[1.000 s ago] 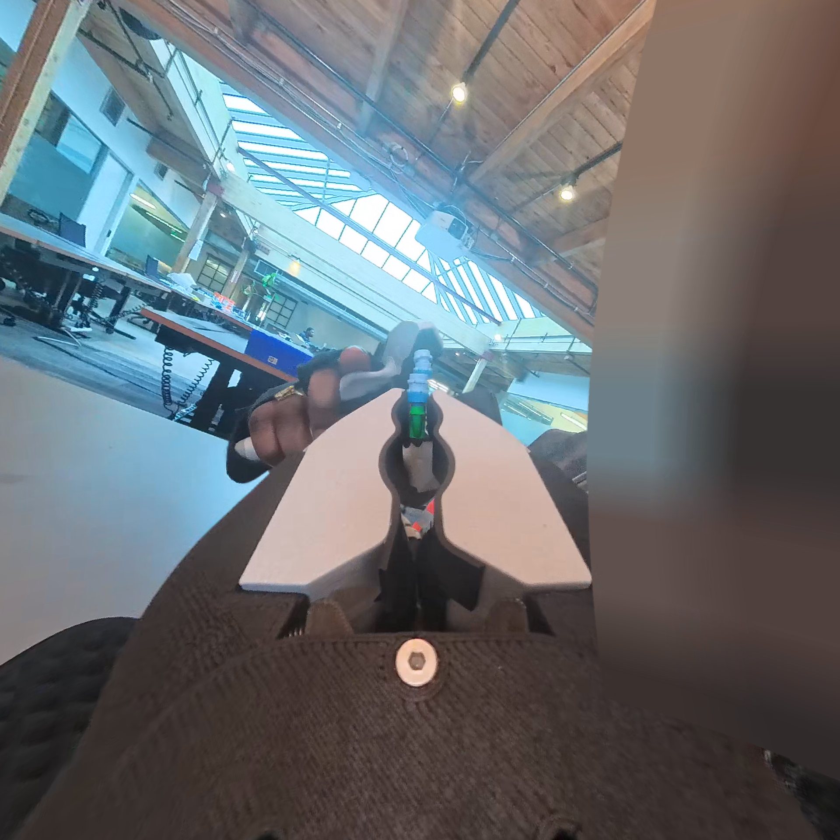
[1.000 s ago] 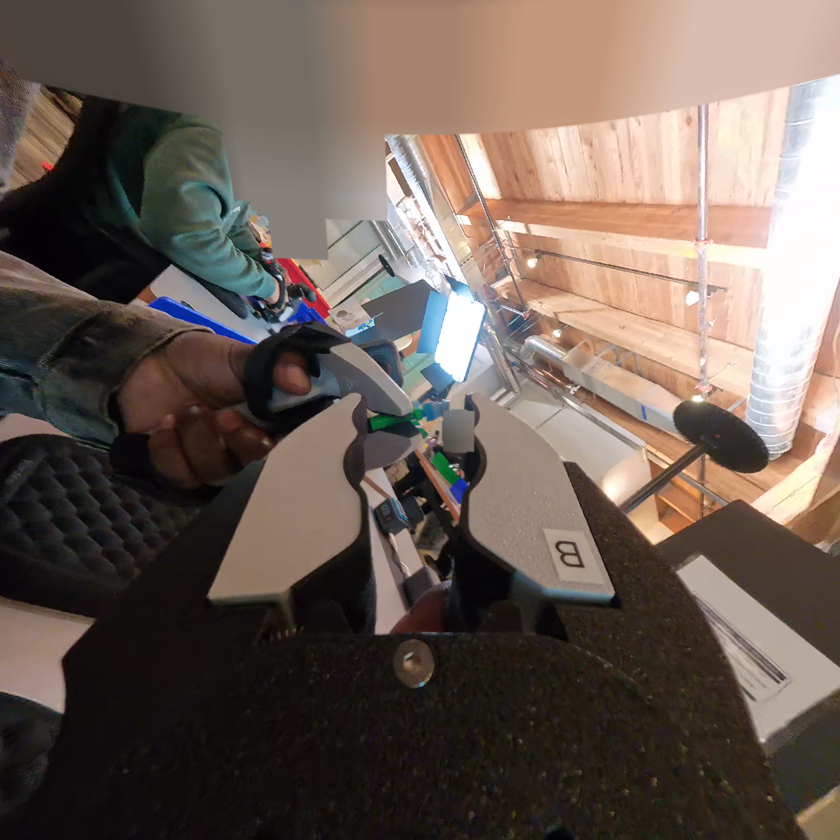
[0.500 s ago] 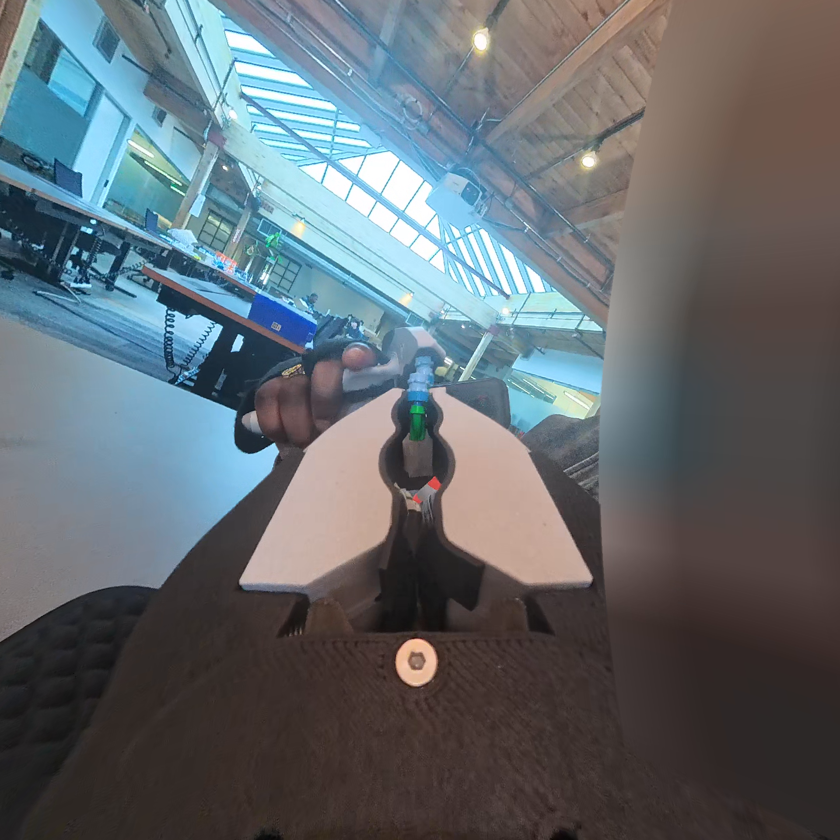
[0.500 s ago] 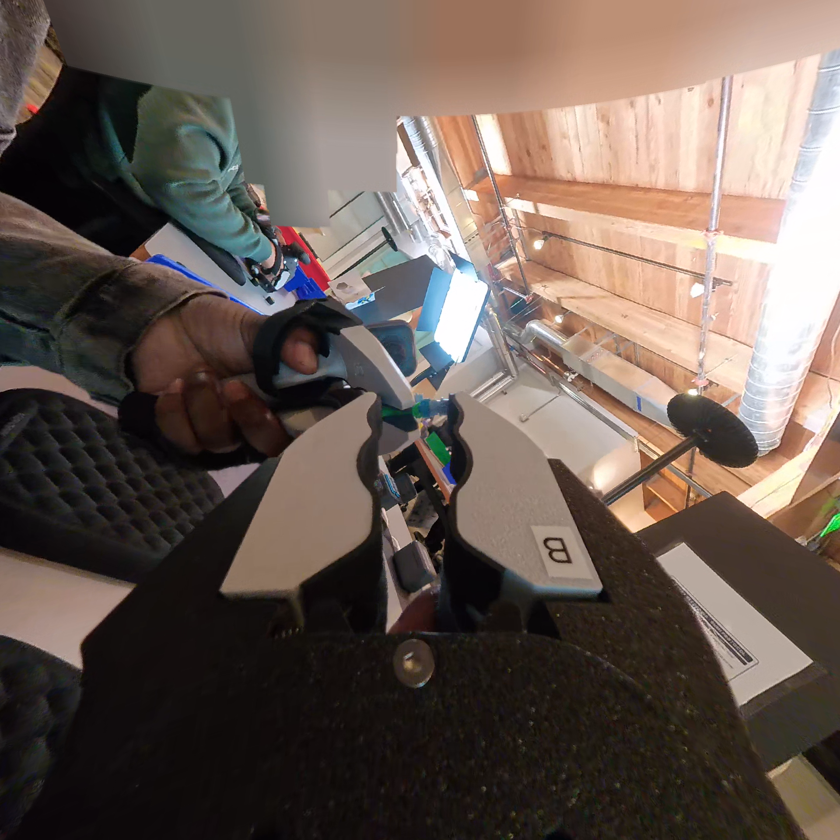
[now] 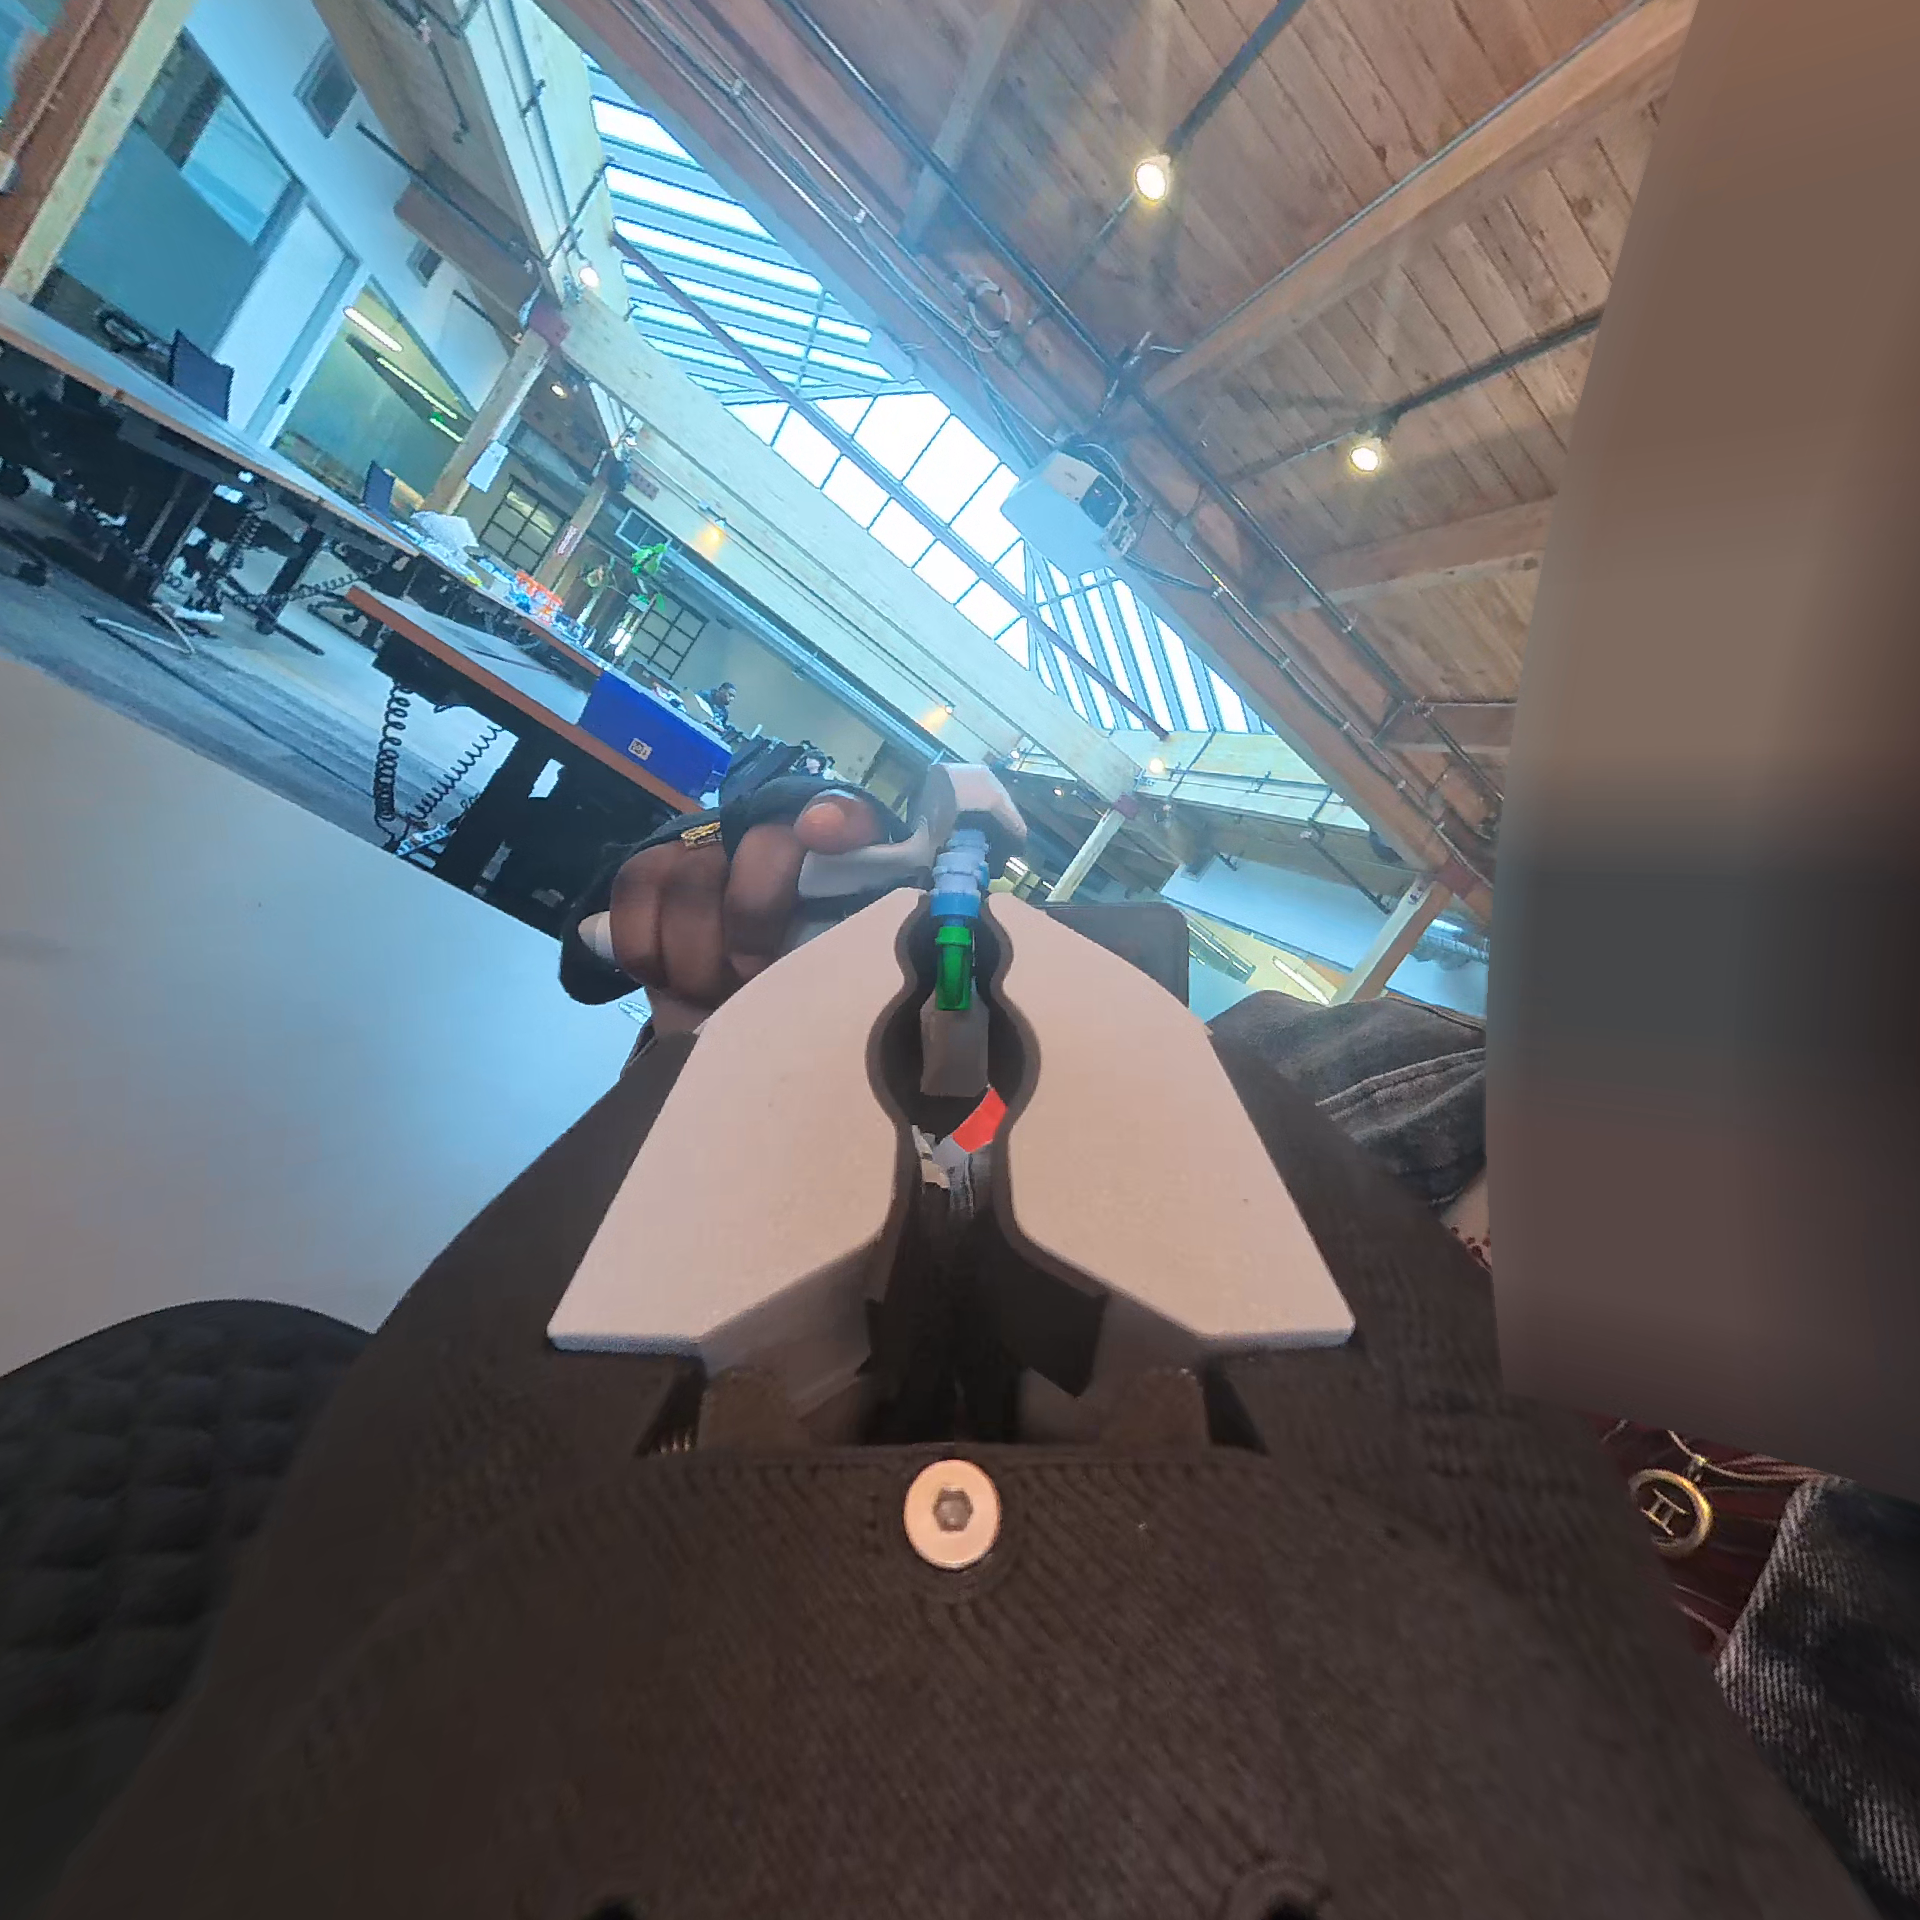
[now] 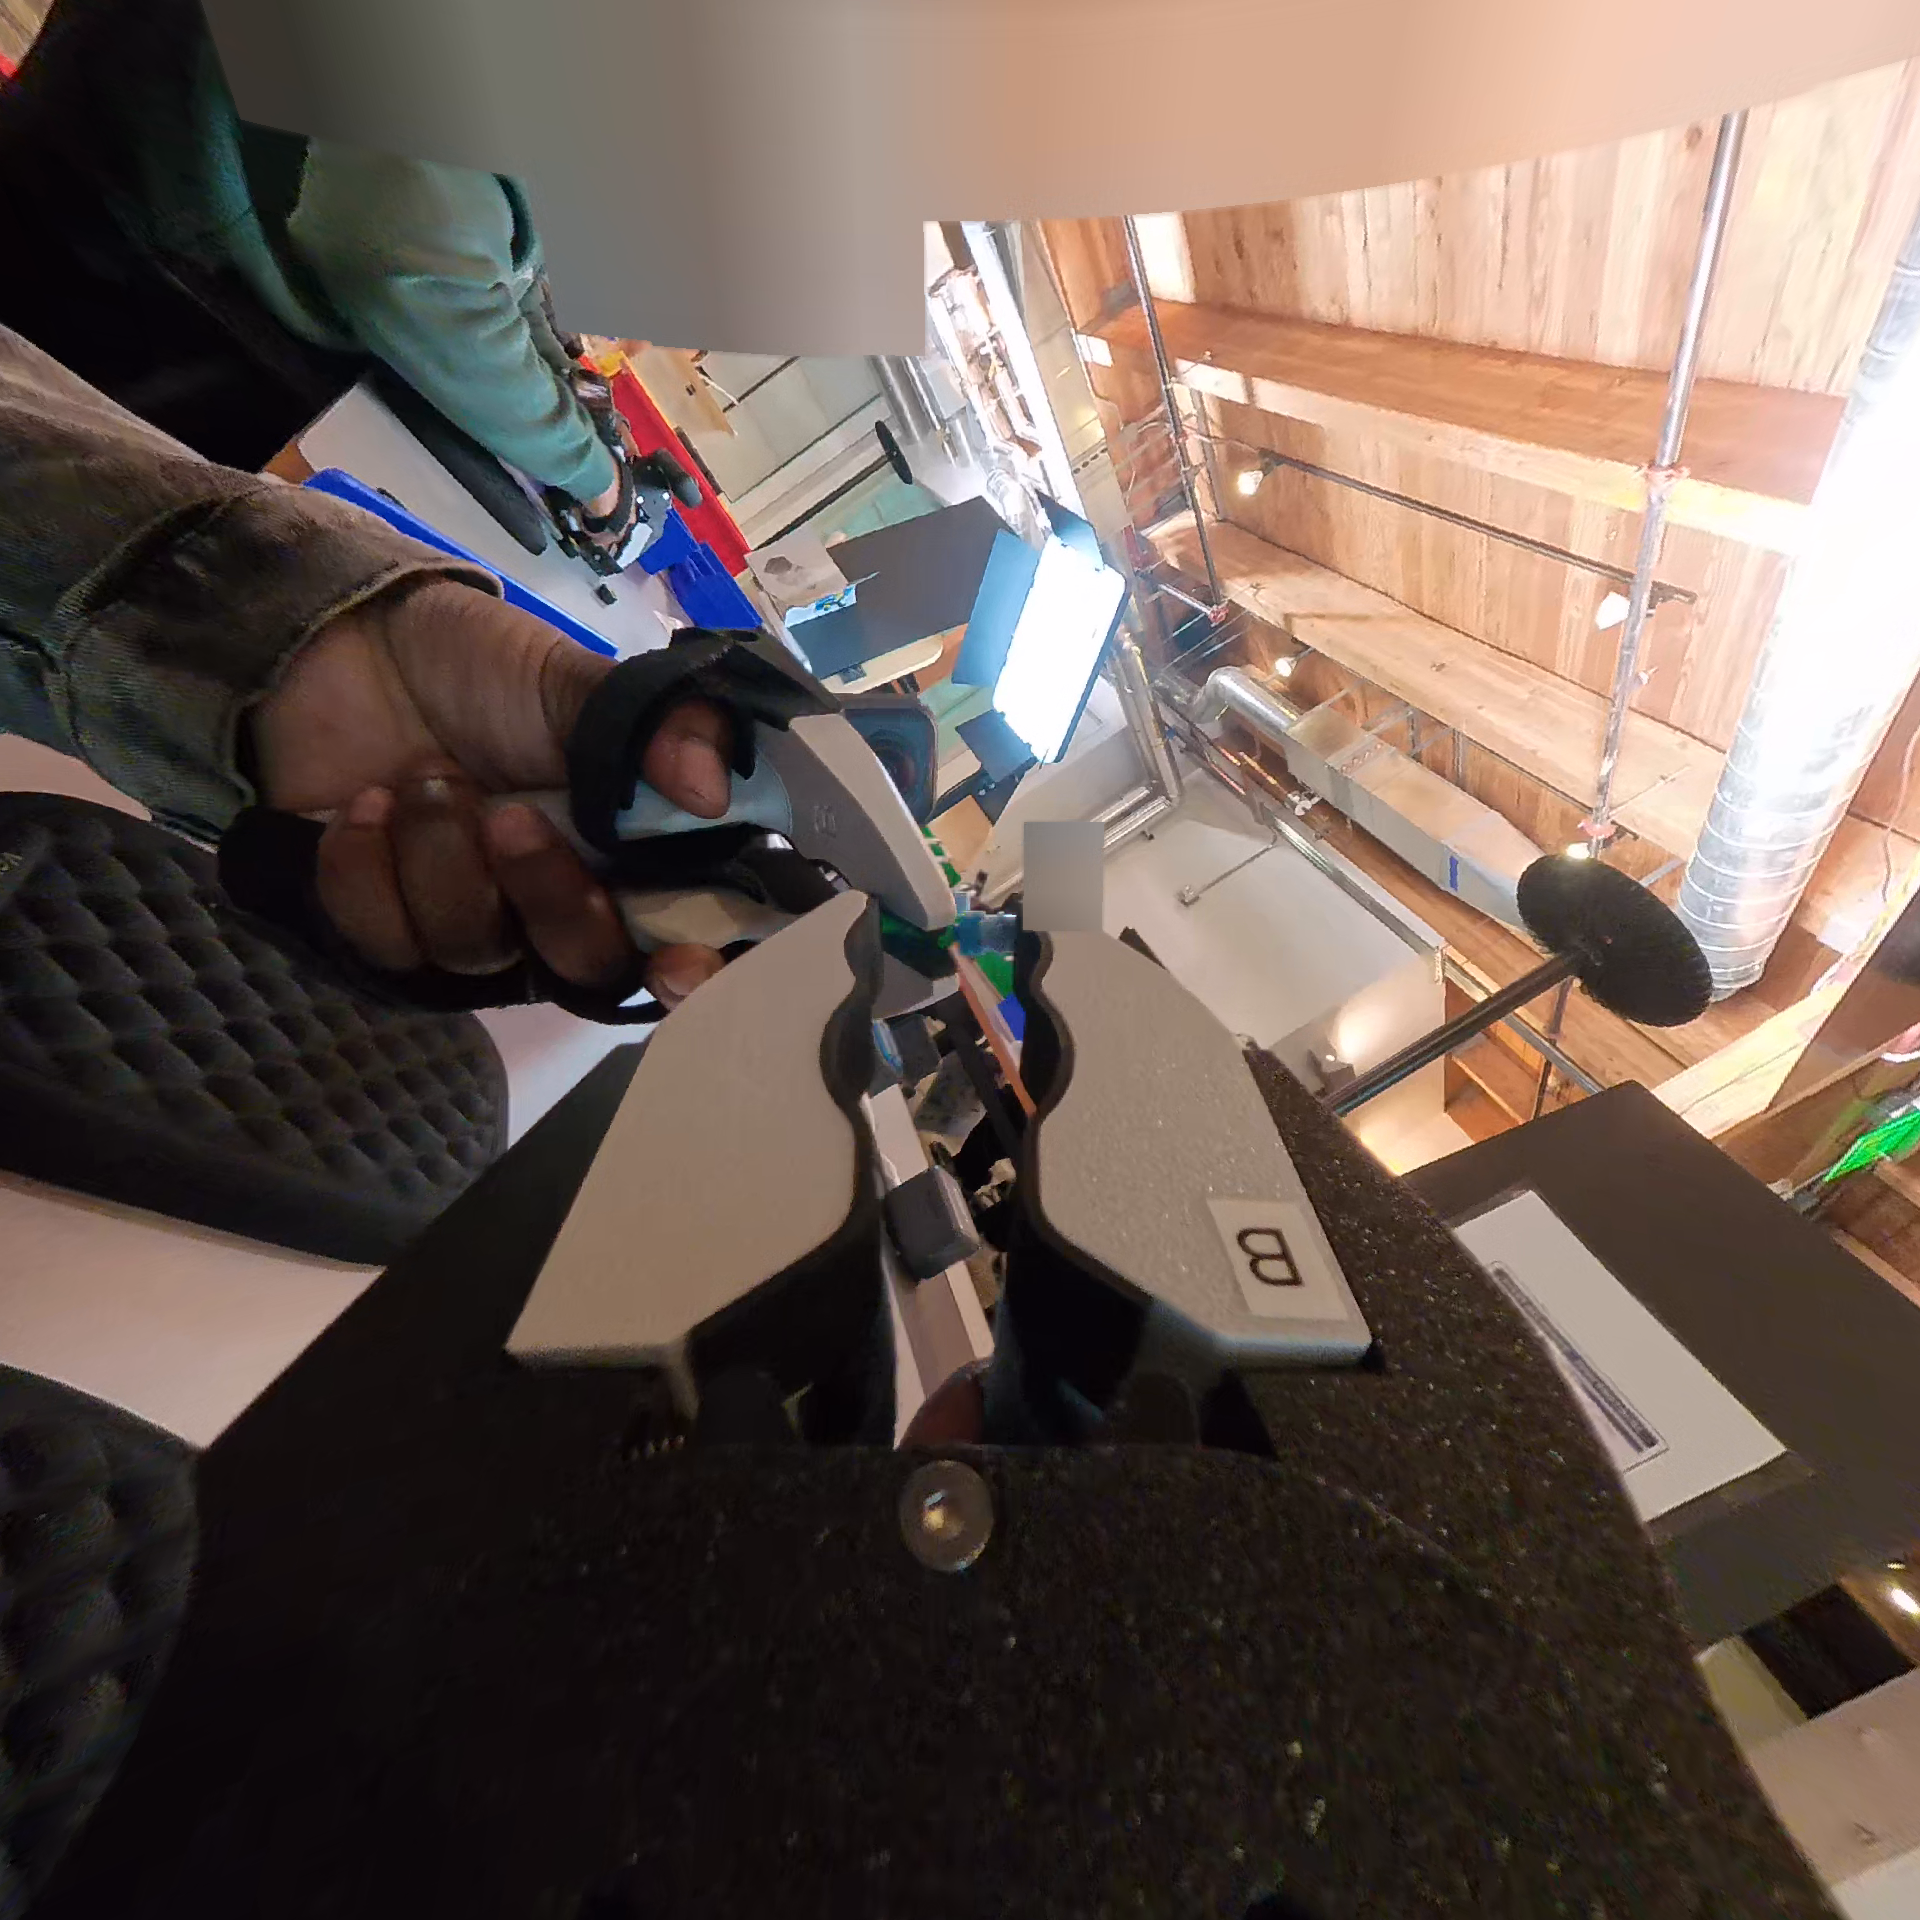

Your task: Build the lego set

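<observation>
My left gripper (image 5: 956, 906) is shut on a slim lego assembly (image 5: 953, 966): a grey piece, a green piece, and light blue round pieces sticking out past the fingertips. My right gripper (image 5: 964, 808), held by a hand, sits at the blue tip. In the right wrist view my right gripper (image 6: 943, 927) has its jaws a narrow gap apart. The left gripper's fingers (image 6: 873, 842) reach in from the left and place the blue tip (image 6: 979, 932) between them. The blue tip lies against the right finger. The green piece (image 6: 902, 928) shows just behind it.
A white table (image 5: 208, 987) lies to the left. A black quilted cushion (image 6: 208, 987) is under the left hand. A black box with a white label (image 6: 1621, 1403) stands at the right. Another person in a green sleeve (image 6: 447, 281) works at a far table. Both grippers' tips are close together, under 4 cm apart.
My right gripper's jaws have narrowed from a wide gap to a small one around the blue tip. Both grippers have drawn closer together. The left gripper keeps its hold.
</observation>
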